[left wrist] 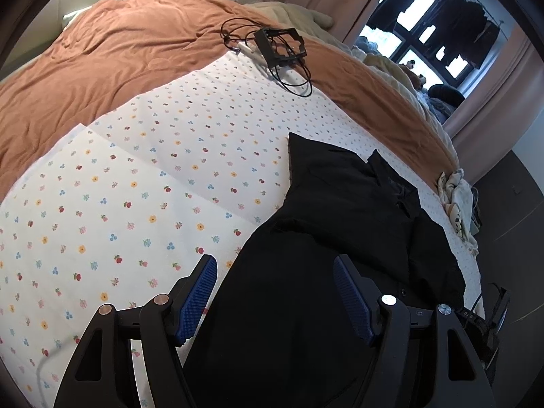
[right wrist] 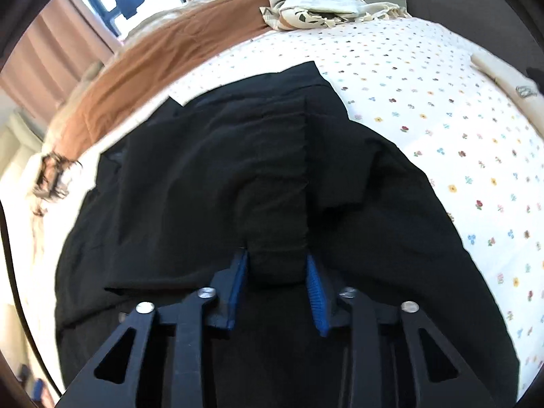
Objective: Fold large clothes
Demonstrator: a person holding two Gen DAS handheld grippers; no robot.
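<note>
Black garment (right wrist: 210, 176) lies on the floral sheet (left wrist: 136, 176), long axis running away from your right gripper (right wrist: 277, 265), whose blue pads pinch a raised fold. Only your left view shows the left gripper (left wrist: 275, 292) spread wide over the garment's edge, gripping nothing, with a black frame and cables (left wrist: 278, 47) far ahead. No readable writing.

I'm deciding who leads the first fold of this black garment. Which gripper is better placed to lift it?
Right. The right gripper already has a bunched fold of the black garment between its pads, while the left gripper stands open, gripping nothing.
</note>
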